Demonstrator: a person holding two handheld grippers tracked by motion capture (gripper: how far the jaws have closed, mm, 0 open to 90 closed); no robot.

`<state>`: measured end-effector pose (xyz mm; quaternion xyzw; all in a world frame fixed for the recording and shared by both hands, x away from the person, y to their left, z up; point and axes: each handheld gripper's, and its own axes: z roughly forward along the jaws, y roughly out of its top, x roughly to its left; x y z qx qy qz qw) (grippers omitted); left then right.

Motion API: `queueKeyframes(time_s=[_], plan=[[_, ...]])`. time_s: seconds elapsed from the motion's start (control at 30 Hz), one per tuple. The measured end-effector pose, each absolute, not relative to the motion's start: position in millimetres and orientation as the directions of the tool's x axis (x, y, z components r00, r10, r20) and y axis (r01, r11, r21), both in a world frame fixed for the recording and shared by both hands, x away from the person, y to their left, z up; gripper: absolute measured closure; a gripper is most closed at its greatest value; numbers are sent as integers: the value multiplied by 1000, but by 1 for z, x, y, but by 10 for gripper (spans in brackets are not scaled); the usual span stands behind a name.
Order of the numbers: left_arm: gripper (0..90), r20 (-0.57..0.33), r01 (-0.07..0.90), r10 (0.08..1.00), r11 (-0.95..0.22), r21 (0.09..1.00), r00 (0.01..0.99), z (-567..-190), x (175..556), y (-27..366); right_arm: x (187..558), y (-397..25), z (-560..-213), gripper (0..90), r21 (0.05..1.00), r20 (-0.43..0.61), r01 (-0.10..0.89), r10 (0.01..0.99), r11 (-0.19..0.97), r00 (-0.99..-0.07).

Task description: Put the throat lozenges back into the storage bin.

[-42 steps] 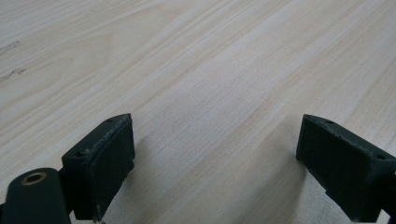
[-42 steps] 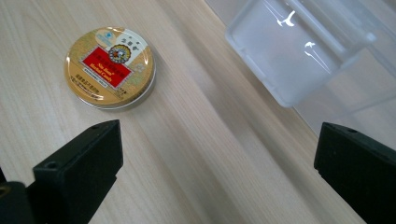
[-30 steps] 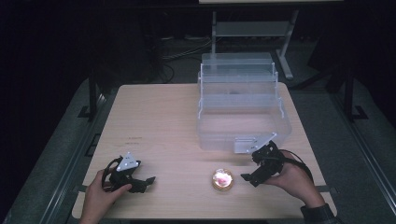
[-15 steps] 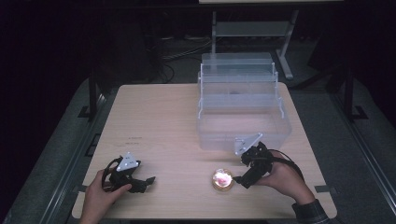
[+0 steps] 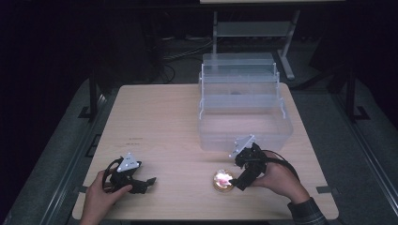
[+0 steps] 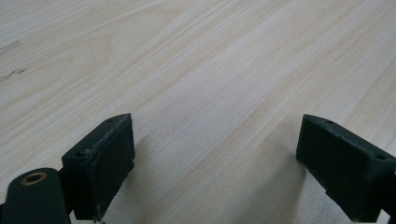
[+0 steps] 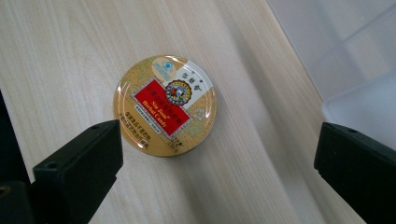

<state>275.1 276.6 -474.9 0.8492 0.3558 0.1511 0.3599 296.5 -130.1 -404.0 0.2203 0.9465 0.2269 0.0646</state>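
Round candy tin [image 7: 165,105] lies flat on table [image 5: 164,122], center-left of right gripper view, nearer the left jaw, not touched. Right gripper [image 5: 234,180] jaws wide apart. Left gripper [image 5: 149,181] also wide, lower left of high view.

The right gripper [image 5: 233,180] now sits closer to the small round gold tin with a red label [image 5: 223,180] than a second ago, having moved leftward from the table's right side. Its jaws stand wide apart, tilted down over the tin.

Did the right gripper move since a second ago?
Yes. The right gripper has slid left and toward the person, away from the clear plastic box and up to the round candy tin. Its jaws stand open.
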Motion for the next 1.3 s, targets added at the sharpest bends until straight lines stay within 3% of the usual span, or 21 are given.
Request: queueKeyframes(time_s=[1.3], plan=[[106, 1, 495, 713, -488, 718, 701, -475, 275, 277, 295, -86, -431, 40, 367, -15, 324, 353, 872, -935]])
